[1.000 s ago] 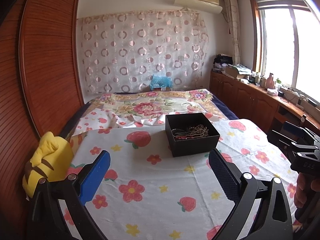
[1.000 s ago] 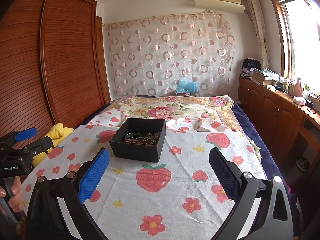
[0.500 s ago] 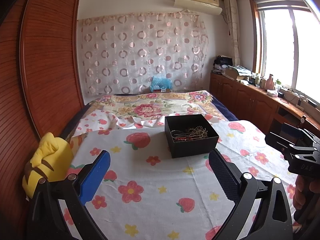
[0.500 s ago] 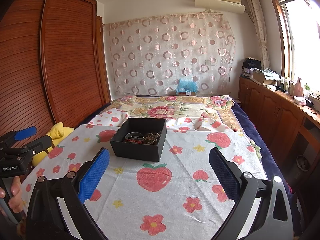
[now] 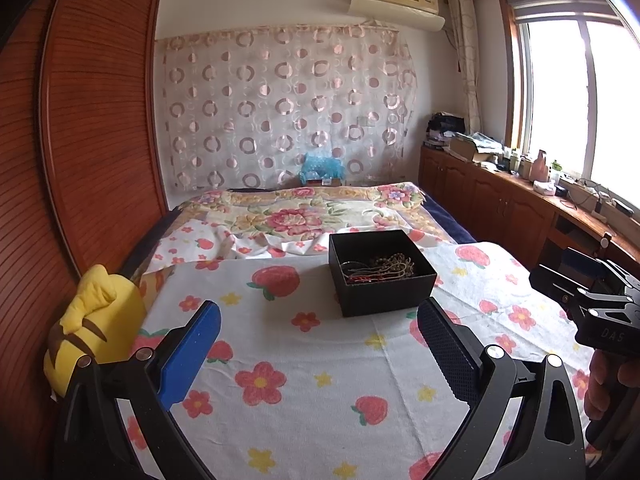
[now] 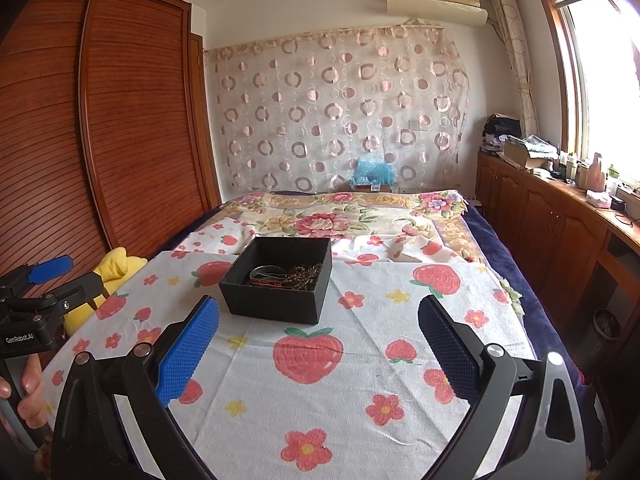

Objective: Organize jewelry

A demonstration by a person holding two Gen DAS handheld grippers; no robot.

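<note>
A black open box [image 5: 380, 276] stands on the bed's strawberry-print cloth [image 5: 304, 364]. A tangle of jewelry [image 5: 378, 269] lies in it: beaded chains, a red piece, a metal bangle. My left gripper [image 5: 318, 346] is open and empty, short of the box and a little left of it. In the right wrist view the box [image 6: 278, 280] with the jewelry [image 6: 288, 276] sits ahead and left of my right gripper [image 6: 318, 344], which is open and empty. Each gripper shows at the edge of the other's view, left gripper [image 6: 44, 284] and right gripper [image 5: 588, 296].
A yellow plush toy [image 5: 94, 320] lies at the bed's left edge by the wooden wardrobe [image 5: 80, 140]. A floral blanket [image 5: 300, 212] covers the far half of the bed. Wooden cabinets [image 5: 500, 204] with clutter run along the right wall under the window.
Both grippers have barely moved; the left view has tilted slightly, so the box sits a little higher in the frame. Both stay open.
</note>
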